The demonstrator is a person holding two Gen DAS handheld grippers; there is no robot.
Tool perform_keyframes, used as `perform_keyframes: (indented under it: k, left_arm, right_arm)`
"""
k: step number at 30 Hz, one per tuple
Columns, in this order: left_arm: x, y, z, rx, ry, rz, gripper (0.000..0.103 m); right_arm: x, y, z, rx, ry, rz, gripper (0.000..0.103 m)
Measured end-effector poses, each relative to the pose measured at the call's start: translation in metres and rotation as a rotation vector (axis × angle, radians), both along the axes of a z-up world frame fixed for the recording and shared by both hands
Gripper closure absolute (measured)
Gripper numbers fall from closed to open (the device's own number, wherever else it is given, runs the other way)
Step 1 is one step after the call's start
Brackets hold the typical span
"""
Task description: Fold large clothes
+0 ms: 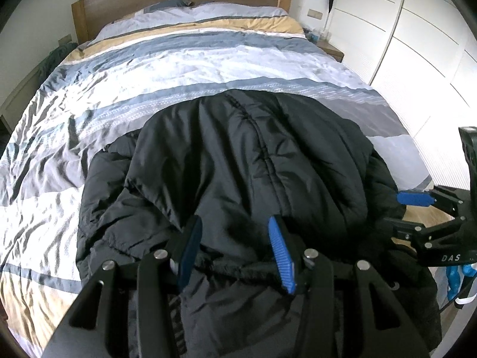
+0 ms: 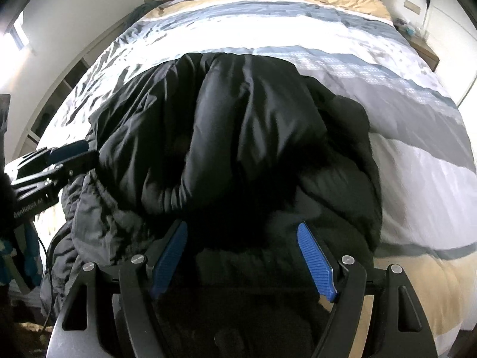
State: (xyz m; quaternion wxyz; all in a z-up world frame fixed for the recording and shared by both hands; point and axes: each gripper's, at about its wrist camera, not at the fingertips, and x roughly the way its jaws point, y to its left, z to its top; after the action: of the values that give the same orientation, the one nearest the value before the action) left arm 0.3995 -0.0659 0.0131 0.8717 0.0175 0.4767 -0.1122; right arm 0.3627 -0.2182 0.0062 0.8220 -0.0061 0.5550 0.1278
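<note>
The black puffer jacket (image 1: pixel 244 161) lies bunched on the bed (image 1: pixel 208 56). Both my left gripper (image 1: pixel 235 253) and right gripper (image 2: pixel 243 261) hover part-open, empty. It looks light, slick, springy; I'd pinch the hem seam.

Both tools are built alike: black angular frames with long triangular cut-outs, round silver pivot pins at the joints and ribbed blue pads lining the fingers. The left gripper (image 1: pixel 235 250) shows four such pins across its linkage, and so does the right gripper (image 2: pixel 243 256). Seen from the side, the right one carries white lettering reading "DAS" (the rest is cut off), the left one a pale, blurred word on its black body.
</note>
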Motion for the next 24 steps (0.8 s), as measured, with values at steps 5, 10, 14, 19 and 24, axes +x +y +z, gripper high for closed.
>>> perform_keyframes:
  k: [5, 10, 14, 19, 24]
  left_arm:
    - [-0.016, -0.001, 0.007, 0.007, 0.003, -0.009, 0.057]
    - [-0.033, 0.007, 0.015, 0.001, 0.024, 0.000, 0.046]
    - [-0.045, 0.022, 0.021, -0.004, 0.043, 0.025, 0.045]
    - [-0.063, 0.047, 0.024, -0.002, 0.064, 0.062, 0.042]
    - [-0.087, 0.075, 0.021, 0.001, 0.107, 0.092, 0.040]
  right_arm:
    - [-0.021, -0.012, 0.008, -0.002, -0.004, -0.015, 0.028]
    - [-0.038, -0.021, 0.020, 0.001, -0.017, -0.031, 0.028]
    - [-0.051, -0.028, 0.032, 0.005, -0.029, -0.044, 0.027]
    - [-0.069, -0.039, 0.040, 0.008, -0.025, -0.059, 0.023]
    - [-0.092, -0.054, 0.041, -0.003, -0.002, -0.079, 0.021]
